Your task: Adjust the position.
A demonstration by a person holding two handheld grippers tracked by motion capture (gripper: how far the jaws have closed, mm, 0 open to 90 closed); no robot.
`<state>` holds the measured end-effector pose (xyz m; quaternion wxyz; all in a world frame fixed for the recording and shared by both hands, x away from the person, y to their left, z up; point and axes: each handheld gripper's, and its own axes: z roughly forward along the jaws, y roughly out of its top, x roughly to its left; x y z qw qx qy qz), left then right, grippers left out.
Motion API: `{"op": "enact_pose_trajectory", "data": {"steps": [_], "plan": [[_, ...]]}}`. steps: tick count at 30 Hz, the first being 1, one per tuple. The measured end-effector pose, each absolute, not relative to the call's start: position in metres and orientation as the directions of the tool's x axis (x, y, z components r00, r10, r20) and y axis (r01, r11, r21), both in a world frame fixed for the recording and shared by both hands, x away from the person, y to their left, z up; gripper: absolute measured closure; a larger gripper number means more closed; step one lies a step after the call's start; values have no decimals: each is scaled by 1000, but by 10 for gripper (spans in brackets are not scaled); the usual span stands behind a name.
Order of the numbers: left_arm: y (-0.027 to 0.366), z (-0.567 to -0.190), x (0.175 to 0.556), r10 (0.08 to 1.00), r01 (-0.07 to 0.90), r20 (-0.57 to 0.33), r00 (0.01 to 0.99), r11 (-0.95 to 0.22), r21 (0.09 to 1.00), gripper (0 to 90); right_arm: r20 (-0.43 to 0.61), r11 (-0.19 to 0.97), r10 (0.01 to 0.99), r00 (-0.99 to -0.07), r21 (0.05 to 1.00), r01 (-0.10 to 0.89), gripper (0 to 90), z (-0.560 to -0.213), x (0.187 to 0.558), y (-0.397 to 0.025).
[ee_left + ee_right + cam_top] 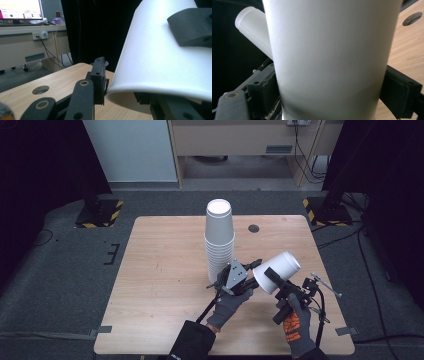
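High view: I hold a white cup [278,271] tilted in my right gripper [276,281]; my left gripper [248,276], jaws spread, straddles its rim beside the cup stack [219,240] on the desk [165,270].

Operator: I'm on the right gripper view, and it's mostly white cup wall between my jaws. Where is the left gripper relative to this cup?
Observer: The left gripper is at the cup's open mouth; its jaws stand apart with the rim between them.
Operator: How is the cup lying in my grip?
Observer: In the high view it is tilted above the table, base up and away, mouth toward the left gripper. The right gripper clamps its side wall.
Operator: And the white thing at my upper left?
Observer: That's the stack of upturned cups, standing upright on the table just beyond the left gripper.
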<state>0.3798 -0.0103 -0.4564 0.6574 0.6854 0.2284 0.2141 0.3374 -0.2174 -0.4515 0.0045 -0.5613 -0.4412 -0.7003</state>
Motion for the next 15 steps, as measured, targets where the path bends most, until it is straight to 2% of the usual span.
{"op": "enact_pose_trajectory", "data": {"steps": [7, 15], "plan": [[-5, -458, 380, 588, 64, -34, 808, -30, 998, 749, 790, -611, 489, -369, 612, 501, 136, -452, 338, -219], [-2, -458, 378, 582, 63, -16, 813, -60, 996, 780, 779, -596, 507, -369, 626, 503, 120, -452, 340, -220]]}}
